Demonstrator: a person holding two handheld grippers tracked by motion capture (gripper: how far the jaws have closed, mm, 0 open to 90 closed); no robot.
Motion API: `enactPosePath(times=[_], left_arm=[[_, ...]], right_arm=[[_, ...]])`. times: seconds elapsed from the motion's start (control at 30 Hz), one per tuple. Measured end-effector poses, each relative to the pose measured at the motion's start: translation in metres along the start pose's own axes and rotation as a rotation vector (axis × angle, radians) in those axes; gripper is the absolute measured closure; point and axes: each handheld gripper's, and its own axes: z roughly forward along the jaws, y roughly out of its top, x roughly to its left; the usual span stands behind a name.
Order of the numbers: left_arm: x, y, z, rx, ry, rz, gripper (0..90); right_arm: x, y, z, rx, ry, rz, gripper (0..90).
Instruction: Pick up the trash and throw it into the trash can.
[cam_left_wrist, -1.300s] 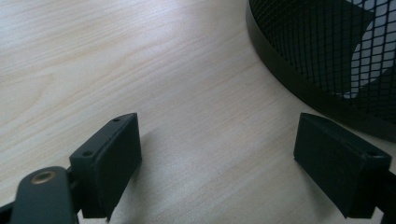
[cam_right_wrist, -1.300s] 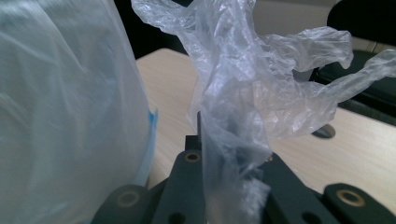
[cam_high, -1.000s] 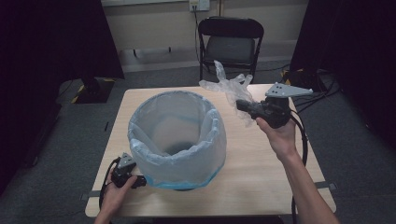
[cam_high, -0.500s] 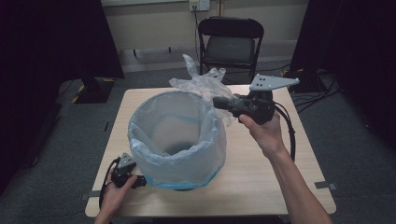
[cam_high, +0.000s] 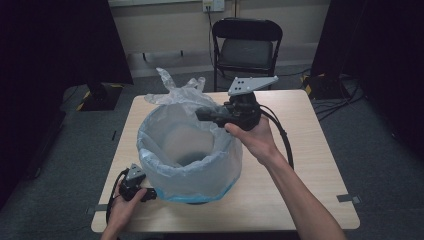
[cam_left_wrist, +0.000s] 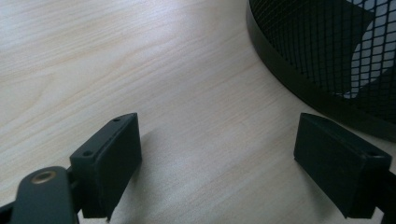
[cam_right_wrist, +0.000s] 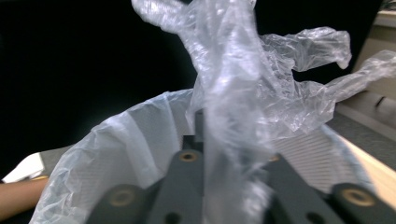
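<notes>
Right gripper (cam_high: 202, 114) pinching crumpled plastic (cam_high: 177, 90) over the far rim of the lined bin (cam_high: 187, 150) mid-table, jaws having just eased slightly. Could slip free or snag the liner. Left gripper (cam_high: 150, 196) wide, empty, beside the bin's base. Open room right; near table (cam_high: 310, 165) edge close.

bin (cam_left_wrist: 327, 70) cut off, plastic bag (cam_right_wrist: 233, 154) hiding fingers
</notes>
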Motion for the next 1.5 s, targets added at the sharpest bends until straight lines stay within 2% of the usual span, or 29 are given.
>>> enactPosePath(times=[0.03,0.07,0.1,0.13,0.2,0.3,0.33,0.5,0.6,0.9,0.93,1.03,1.1,1.13,1.17,1.2,1.23,1.37,1.4,1.5], left_arm=[[0.0,0.0,0.0,0.0,0.0,0.0,14.5],[0.0,0.0,0.0,0.0,0.0,0.0,14.5],[0.0,0.0,0.0,0.0,0.0,0.0,14.5],[0.0,0.0,0.0,-0.001,-0.001,0.0,14.5],[0.0,0.0,0.0,0.0,-0.001,0.0,14.5],[0.0,0.0,0.0,0.0,0.0,0.0,14.6],[0.0,0.0,0.0,-0.001,0.0,0.0,14.5],[0.0,0.0,0.0,0.0,-0.001,0.0,14.5],[0.0,0.0,0.0,0.0,-0.001,0.0,14.5],[0.0,0.0,0.0,0.0,-0.001,0.0,14.5],[0.0,0.0,0.0,0.0,0.0,0.0,14.5],[0.0,0.0,0.0,0.0,-0.001,0.0,14.5],[0.0,0.0,0.0,-0.001,0.0,0.0,14.5],[0.0,0.0,0.0,0.0,0.0,0.0,14.5],[0.0,0.0,0.0,0.0,0.0,0.0,14.5],[0.0,0.0,0.0,-0.001,0.0,0.0,14.5],[0.0,0.0,0.0,0.0,0.0,0.0,14.5],[0.0,0.0,0.0,0.0,-0.001,0.0,14.5],[0.0,0.0,0.0,0.0,-0.001,0.0,14.5],[0.0,0.0,0.0,-0.001,-0.001,0.0,14.5]], right_arm=[[0.0,0.0,0.0,0.0,0.0,0.0,81.3],[-0.001,-0.003,0.004,0.012,-0.002,0.014,68.3],[-0.001,-0.003,0.004,0.012,-0.002,0.014,68.3],[-0.002,-0.005,0.006,0.026,-0.015,0.017,63.4],[-0.003,-0.005,0.007,0.029,-0.01,0.017,60.5],[-0.005,-0.006,0.007,0.039,-0.021,0.025,46.6],[-0.005,-0.007,0.007,0.032,-0.033,0.023,38.7],[-0.007,-0.007,0.006,0.032,-0.049,0.023,35.7],[-0.008,-0.006,0.008,0.036,-0.061,0.022,30.3],[-0.011,-0.005,0.006,0.026,-0.081,0.023,24.7],[-0.013,-0.005,0.005,0.026,-0.089,0.023,21.5],[-0.014,-0.006,0.003,0.028,-0.095,0.024,21.4],[-0.015,-0.007,-0.001,0.04,-0.12,0.012,20.8],[-0.018,-0.008,-0.007,0.045,-0.151,0.007,20.6],[-0.018,-0.008,-0.007,0.045,-0.151,0.007,20.6],[-0.022,-0.009,-0.014,0.042,-0.175,0.021,20.4],[-0.022,-0.009,-0.014,0.042,-0.175,0.021,20.4],[-0.03,-0.014,-0.028,0.037,-0.235,0.036,18.9],[-0.034,-0.017,-0.034,0.035,-0.265,0.043,18.1],[-0.037,-0.021,-0.041,0.036,-0.292,0.05,17.5]])
